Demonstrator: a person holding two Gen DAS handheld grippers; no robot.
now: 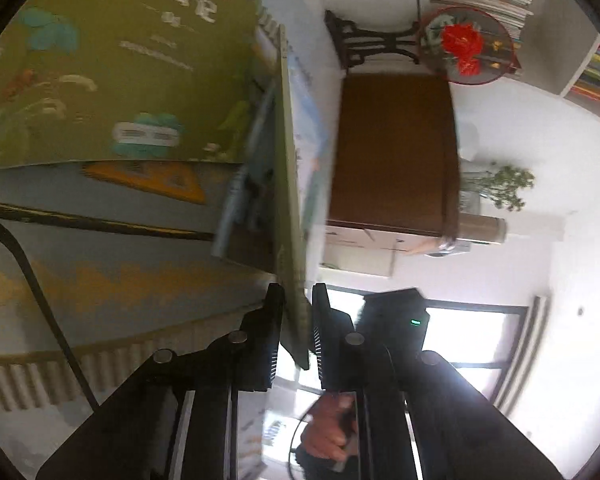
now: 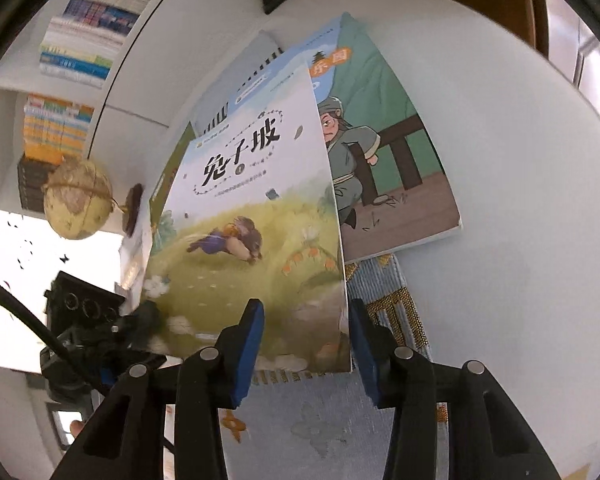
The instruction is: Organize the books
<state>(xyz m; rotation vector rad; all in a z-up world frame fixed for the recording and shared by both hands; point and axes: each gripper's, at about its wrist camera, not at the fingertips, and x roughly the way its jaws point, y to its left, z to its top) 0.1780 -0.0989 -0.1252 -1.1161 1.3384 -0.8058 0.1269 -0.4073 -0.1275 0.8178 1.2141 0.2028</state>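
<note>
**Thin book pinched at its edge, likely to flop**

The left gripper (image 1: 296,312) is clamped on the edge of a thin paperback (image 1: 290,184), held upright above the table (image 2: 520,200). The right gripper (image 2: 306,344) stands open around the rabbit book (image 2: 252,216), pads apart from it. Light, bendy, glossy covers: I'd grip near the spine

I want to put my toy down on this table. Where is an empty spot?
The white table is bare to the right of the book with the sitting man, and past the books' top edges. The middle is crowded: the rabbit book overlaps that one, with more books underneath. The globe fills the left edge.
</note>
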